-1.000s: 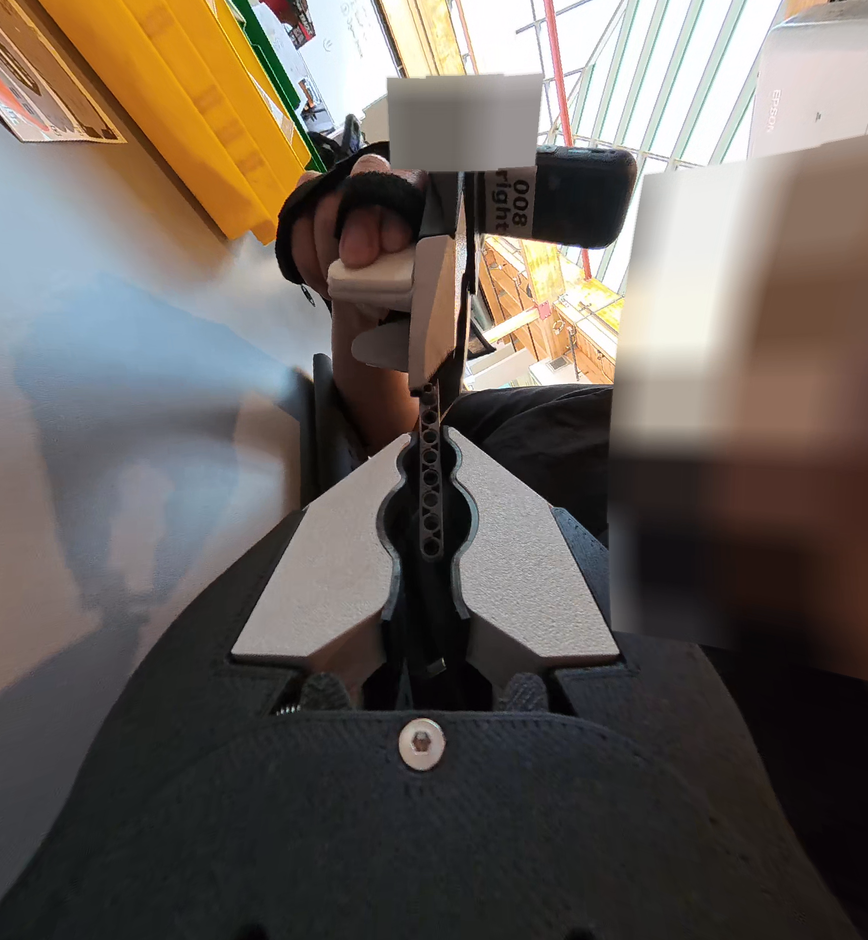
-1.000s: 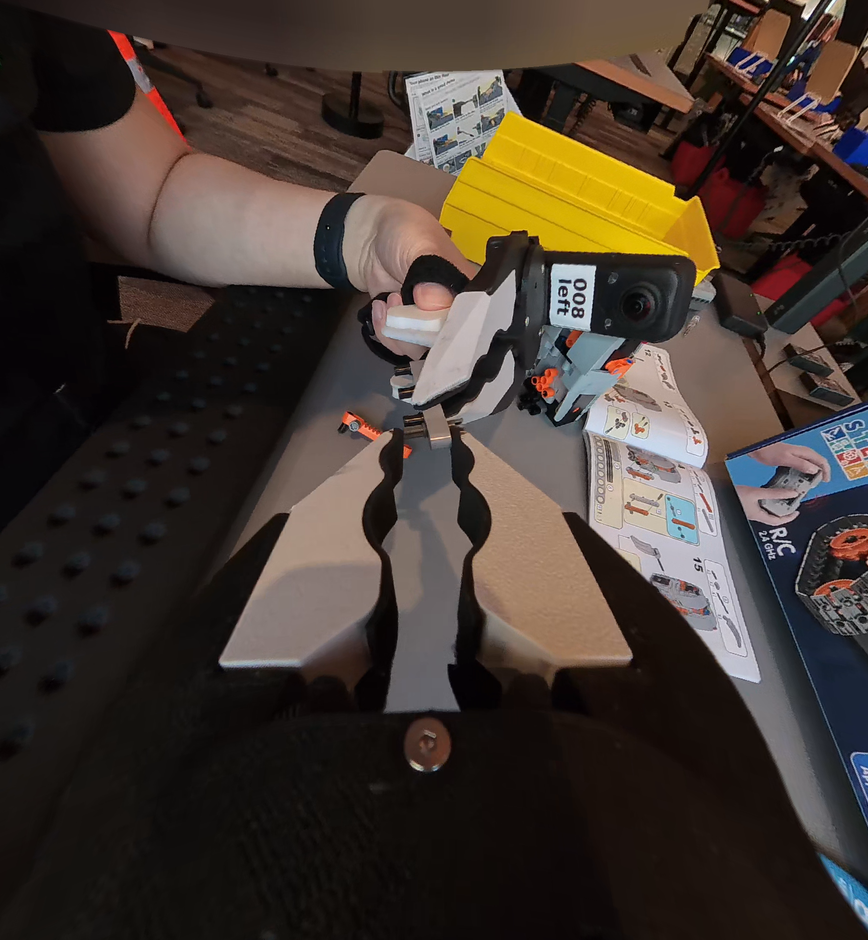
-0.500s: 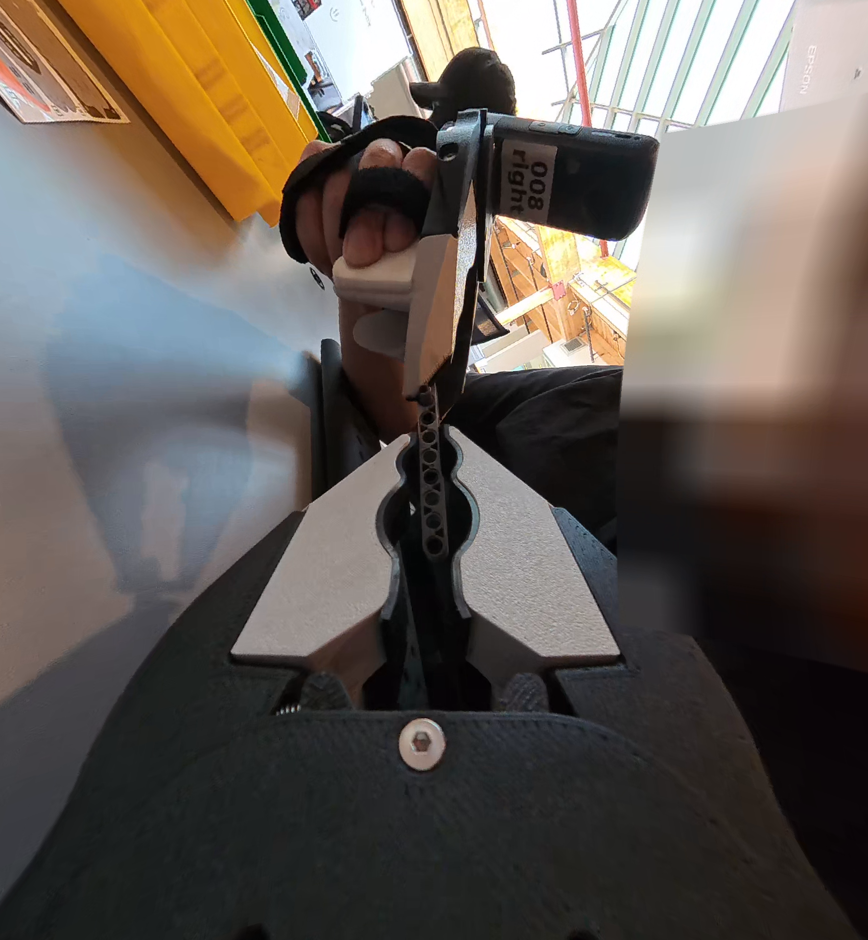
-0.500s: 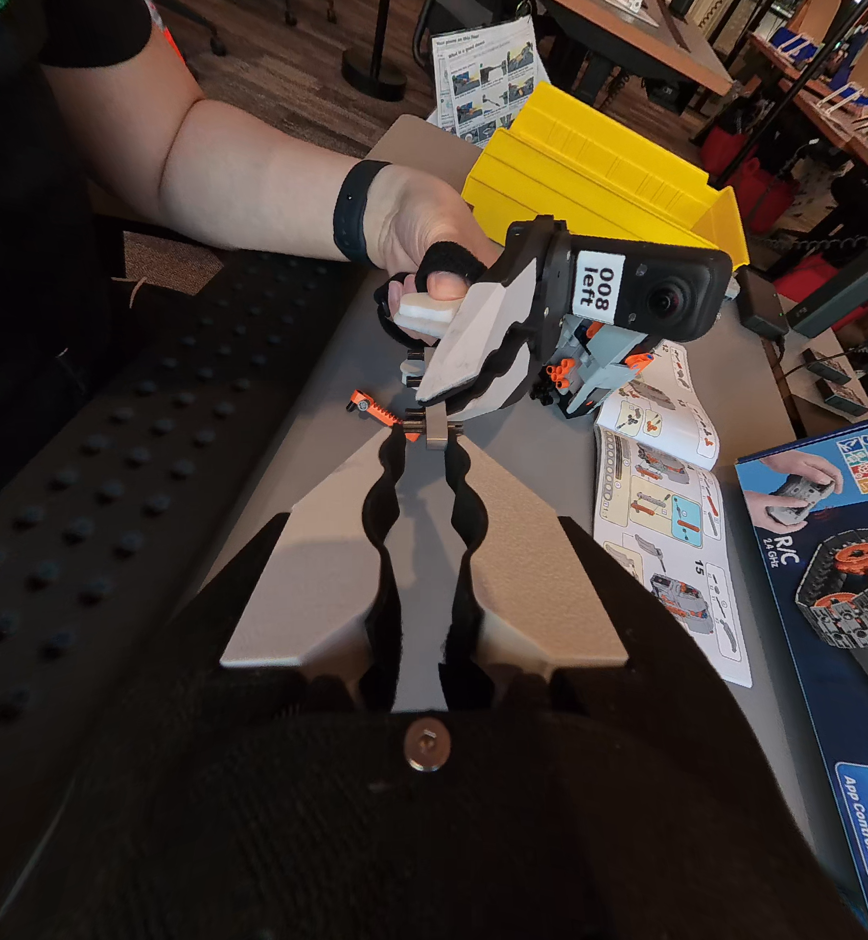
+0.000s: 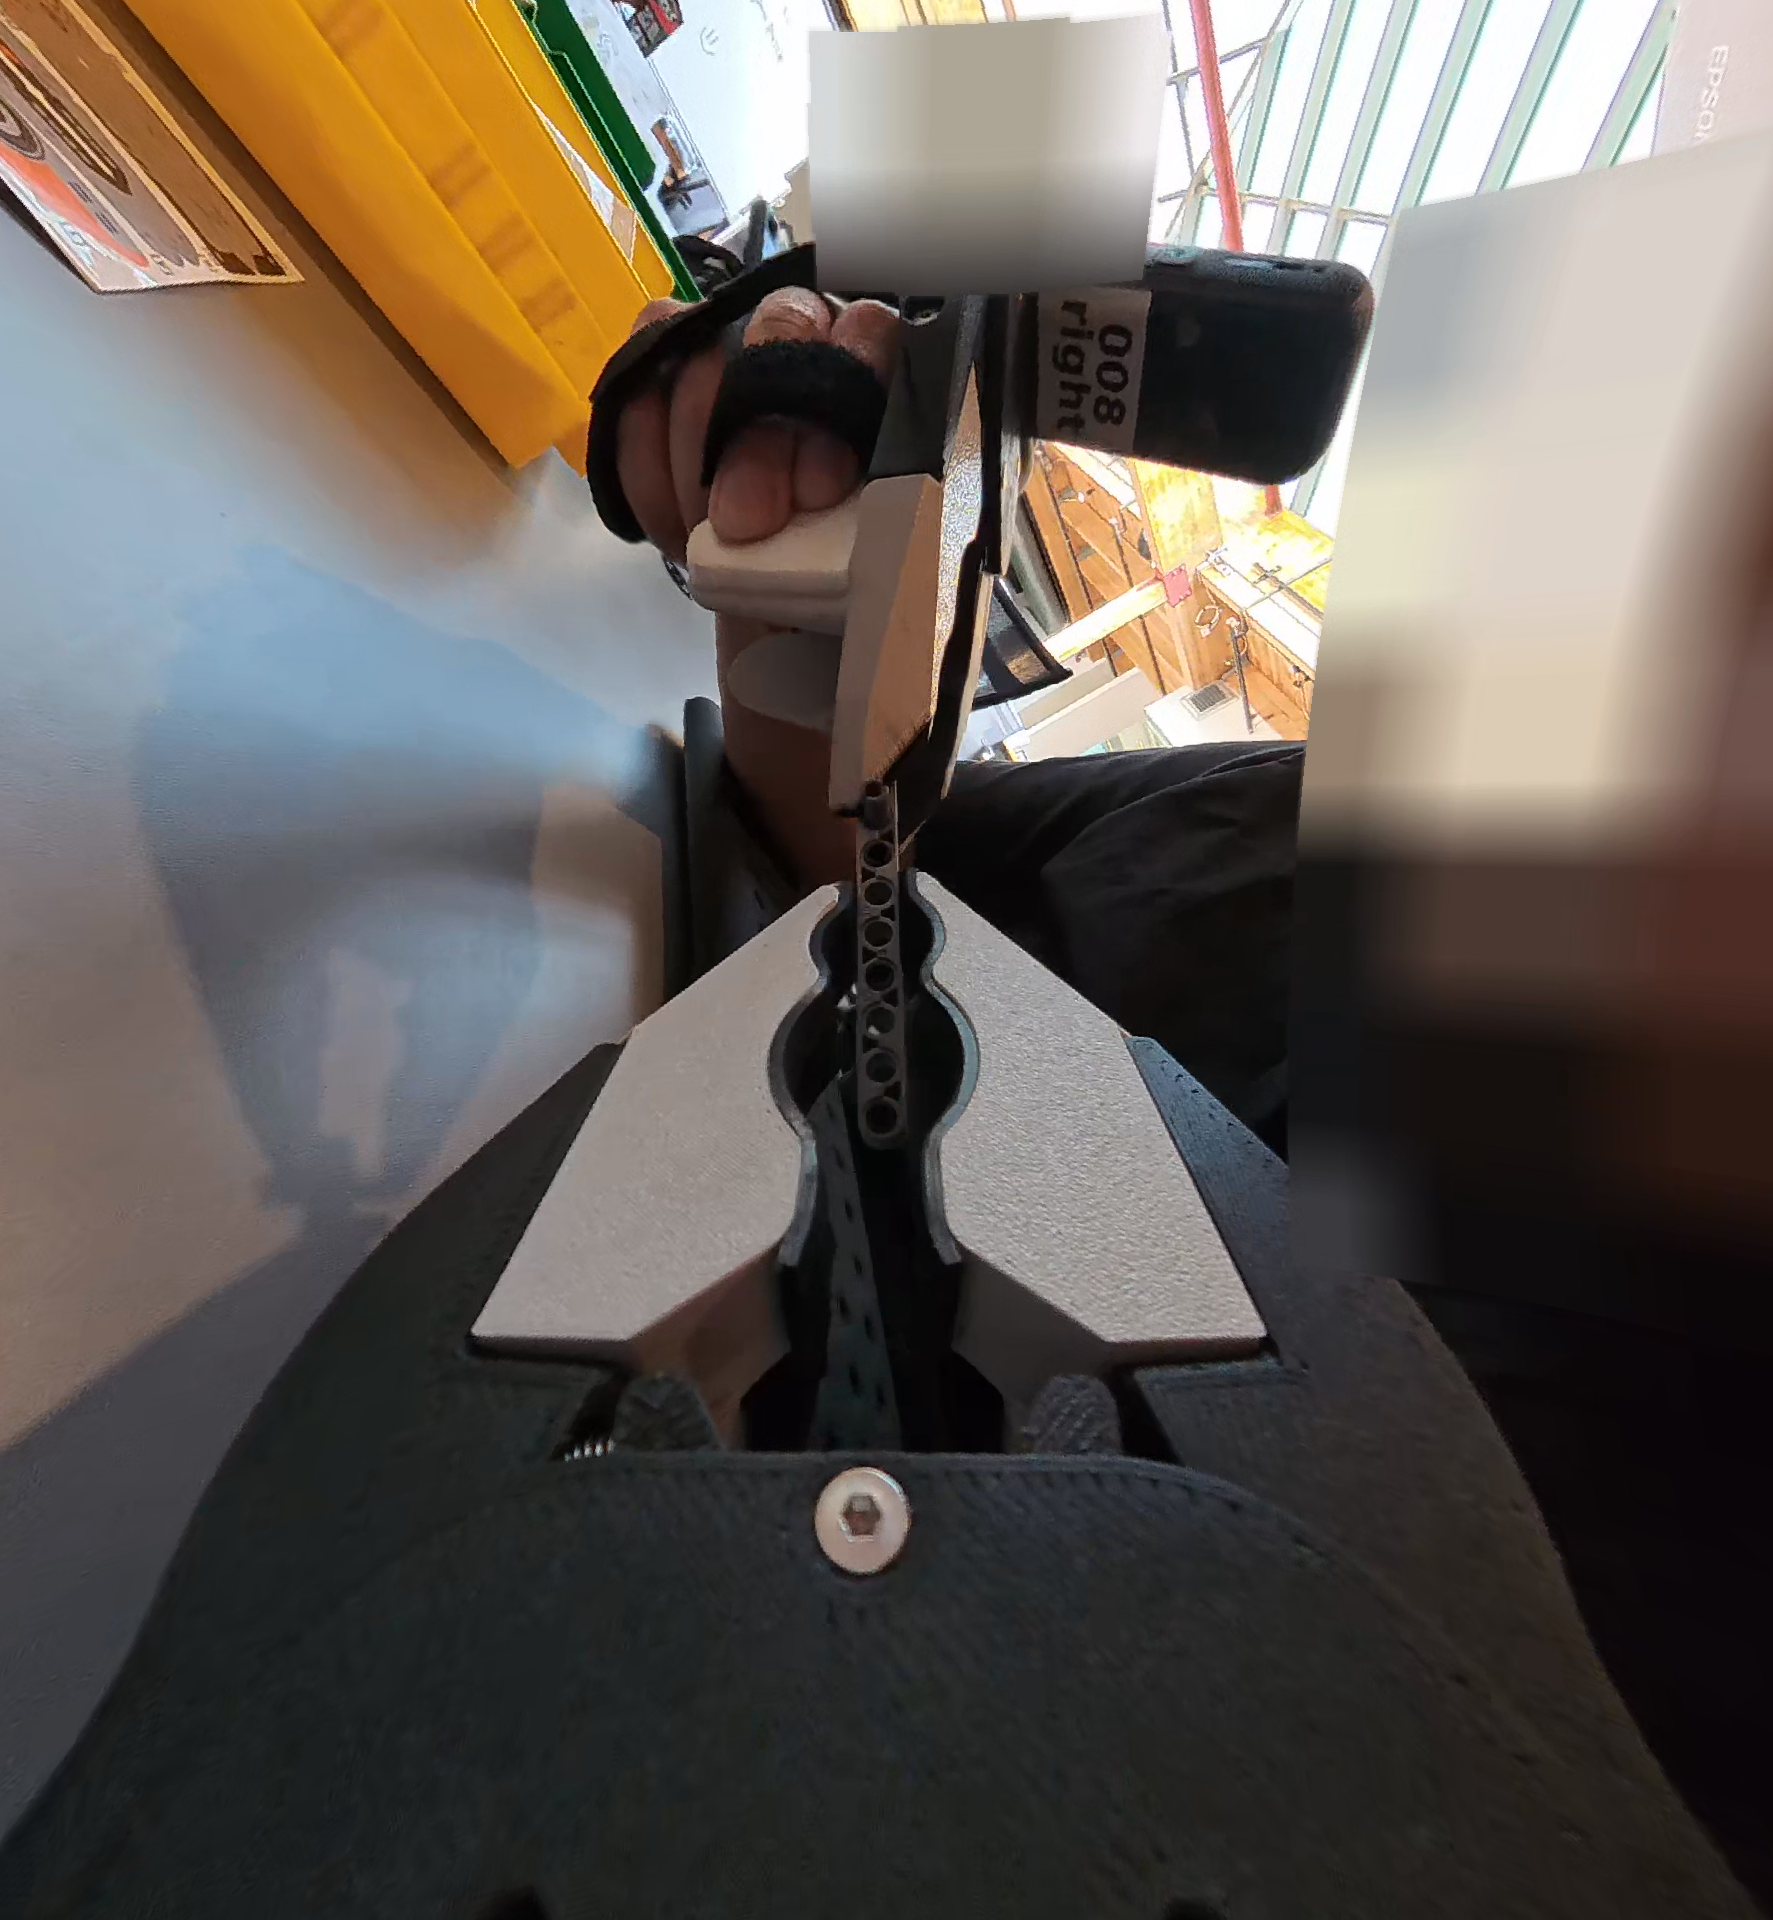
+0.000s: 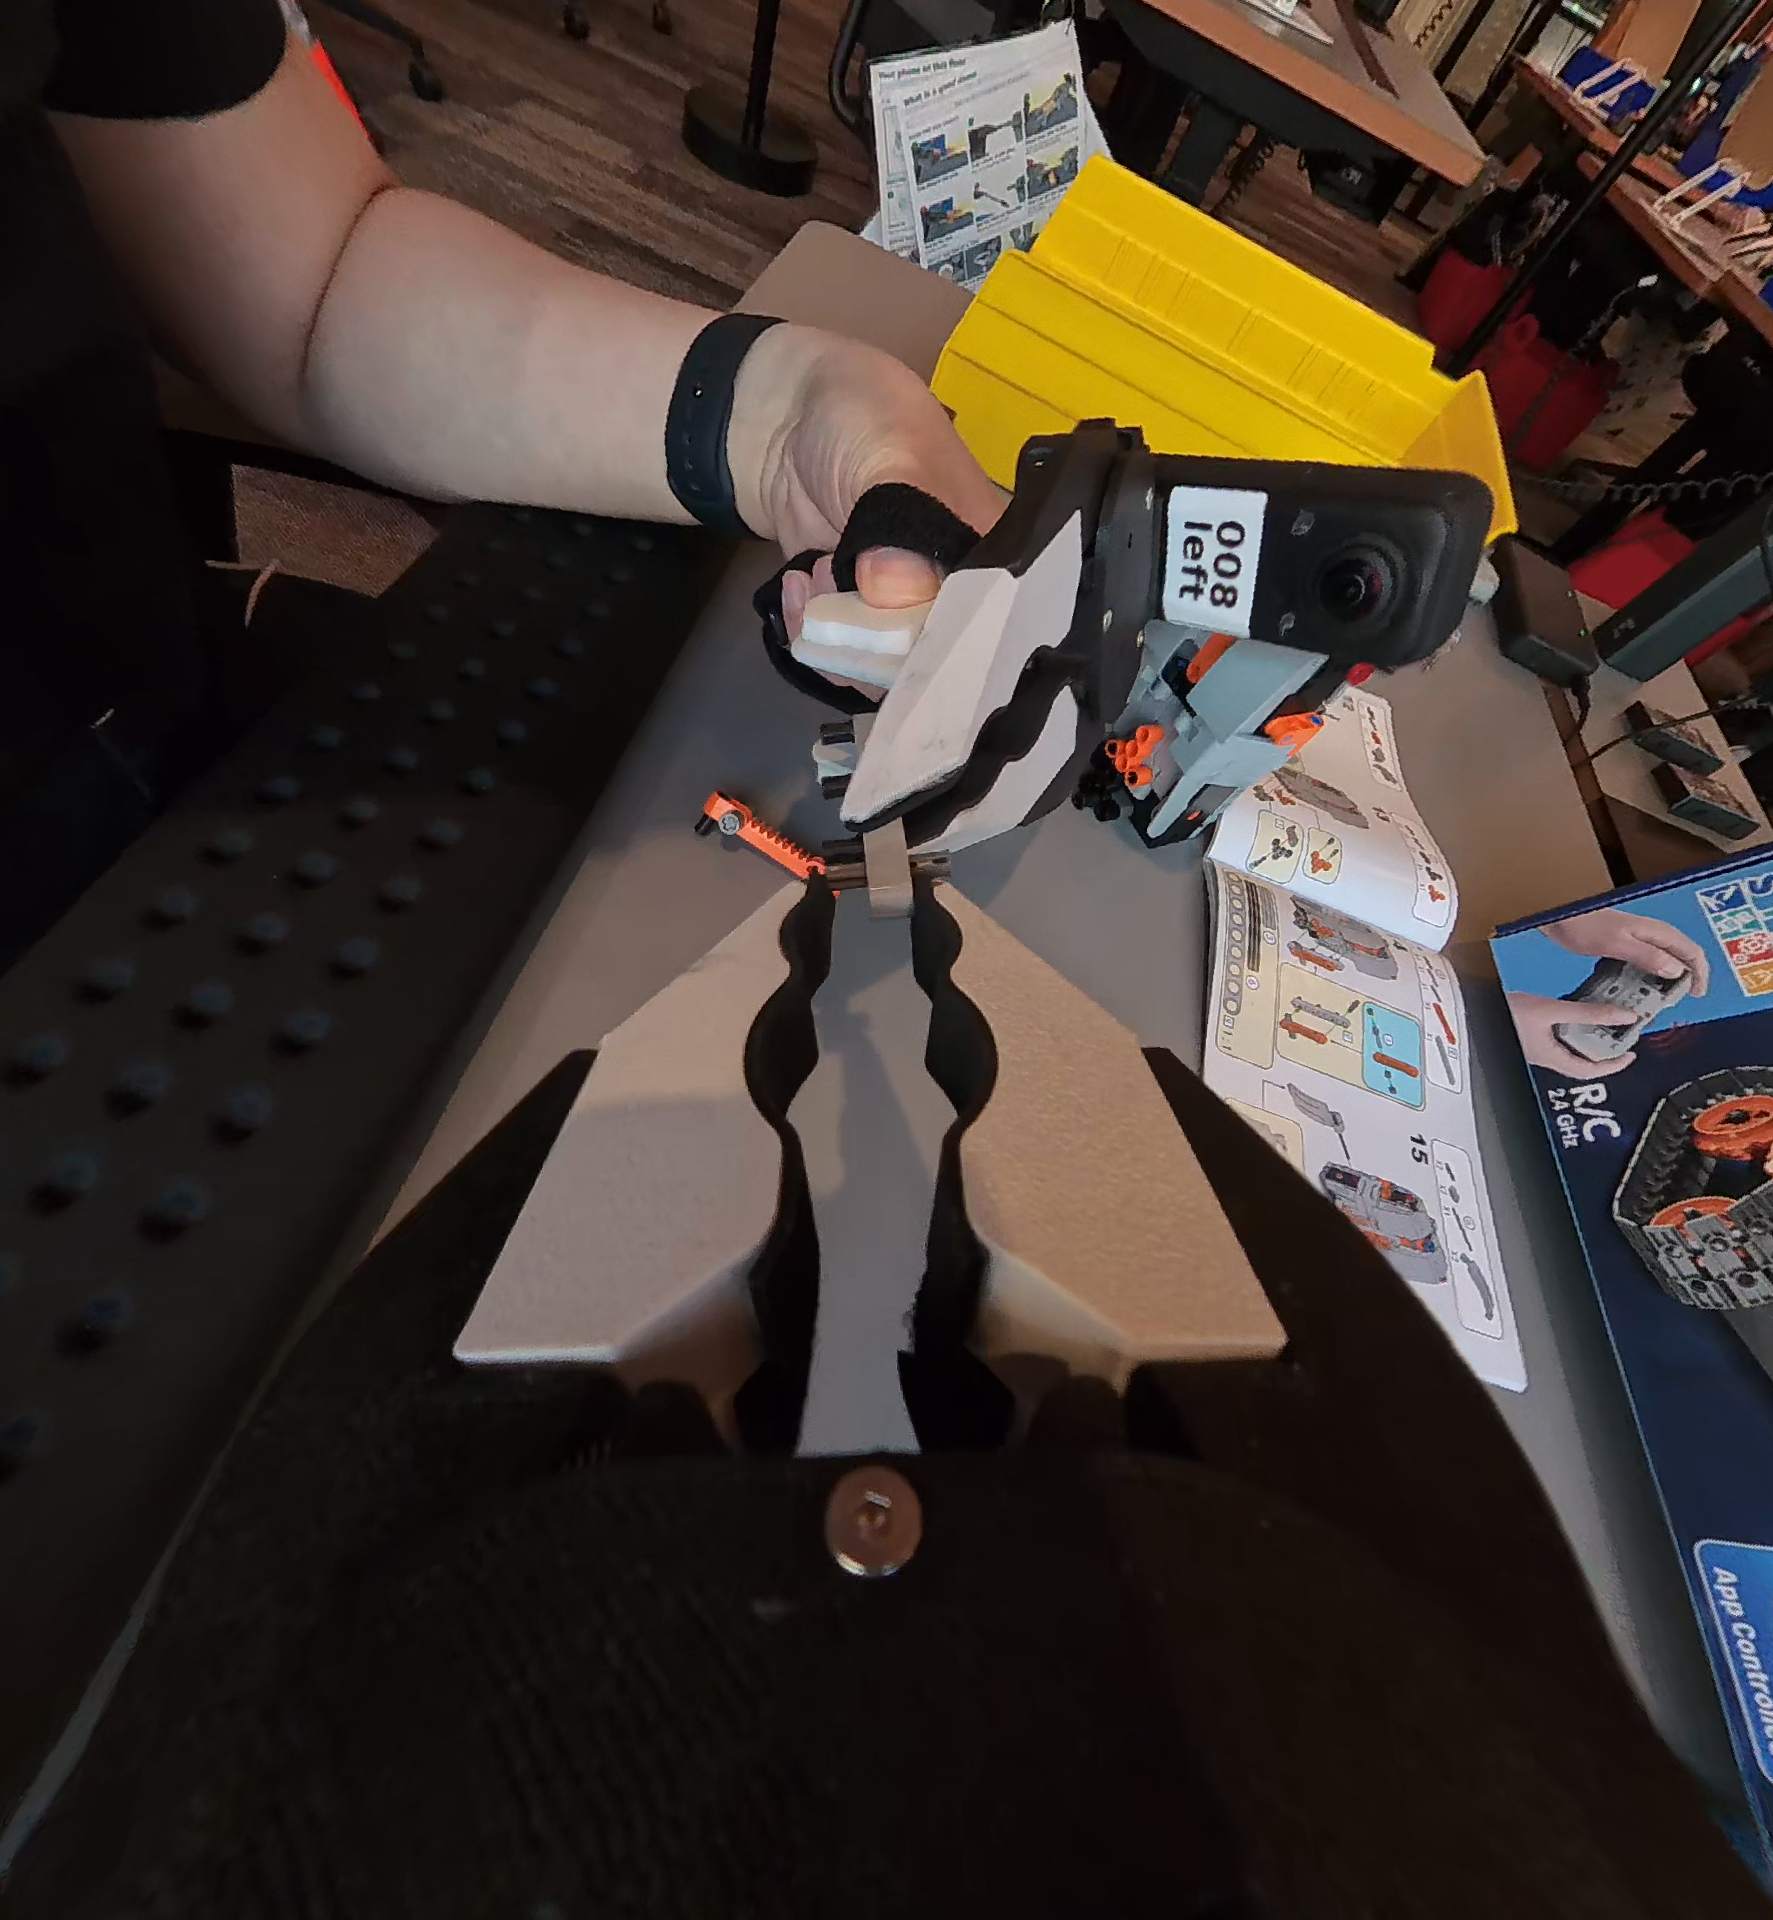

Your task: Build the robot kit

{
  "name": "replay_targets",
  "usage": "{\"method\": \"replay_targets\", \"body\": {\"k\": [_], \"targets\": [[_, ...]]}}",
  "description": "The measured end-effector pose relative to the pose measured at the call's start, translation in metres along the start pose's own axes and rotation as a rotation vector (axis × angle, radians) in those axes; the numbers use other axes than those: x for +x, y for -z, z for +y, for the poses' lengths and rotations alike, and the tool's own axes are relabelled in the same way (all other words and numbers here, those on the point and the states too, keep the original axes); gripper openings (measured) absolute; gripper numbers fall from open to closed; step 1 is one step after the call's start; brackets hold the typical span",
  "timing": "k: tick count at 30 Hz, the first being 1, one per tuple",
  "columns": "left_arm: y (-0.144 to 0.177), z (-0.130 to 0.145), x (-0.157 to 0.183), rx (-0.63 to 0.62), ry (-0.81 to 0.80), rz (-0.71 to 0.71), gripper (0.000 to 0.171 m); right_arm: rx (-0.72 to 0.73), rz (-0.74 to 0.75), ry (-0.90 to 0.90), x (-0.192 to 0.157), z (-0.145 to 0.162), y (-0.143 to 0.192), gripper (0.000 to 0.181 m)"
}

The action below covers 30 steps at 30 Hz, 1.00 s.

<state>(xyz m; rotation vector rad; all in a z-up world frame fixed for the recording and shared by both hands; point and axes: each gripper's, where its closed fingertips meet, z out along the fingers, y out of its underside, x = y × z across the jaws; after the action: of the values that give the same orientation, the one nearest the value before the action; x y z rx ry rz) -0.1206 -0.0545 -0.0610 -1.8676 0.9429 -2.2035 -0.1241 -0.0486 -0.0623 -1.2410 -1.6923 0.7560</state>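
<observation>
Grey holed beam [image 5: 880, 997] clamped in left tongs [image 5: 874, 904], touching right tongs [image 6: 874, 894].

Grey holed beam [image 5: 880, 997], seemingly clamped upright.

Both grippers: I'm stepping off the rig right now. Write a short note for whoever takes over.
Left gripper: shut on a grey holed beam, which sticks out forward past its tips.
Right gripper: jaws narrowly apart, with the tips on either side of a dark pin that crosses the beam's far end. Whether it grips firmly is unclear.
On the table: an orange toothed piece near the tips, a part-built grey-and-orange model, an open instruction booklet, a blue box and a yellow bin at the far end.
</observation>
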Motion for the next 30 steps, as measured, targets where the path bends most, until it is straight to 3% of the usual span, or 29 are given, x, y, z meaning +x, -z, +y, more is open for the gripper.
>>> {"method": "replay_targets", "body": {"k": [14,30], "targets": [[0.0016,-0.0052,-0.0015,0.041,0.076,0.03,0.005,0.005,0.04,-0.008,0.006,0.0012,-0.0004,0.015],[-0.0001,-0.0046,-0.0031,0.03,0.03,-0.004,0.005,-0.018,0.023,0.008,0.004,0.0055,0.0001,0.007]]}}
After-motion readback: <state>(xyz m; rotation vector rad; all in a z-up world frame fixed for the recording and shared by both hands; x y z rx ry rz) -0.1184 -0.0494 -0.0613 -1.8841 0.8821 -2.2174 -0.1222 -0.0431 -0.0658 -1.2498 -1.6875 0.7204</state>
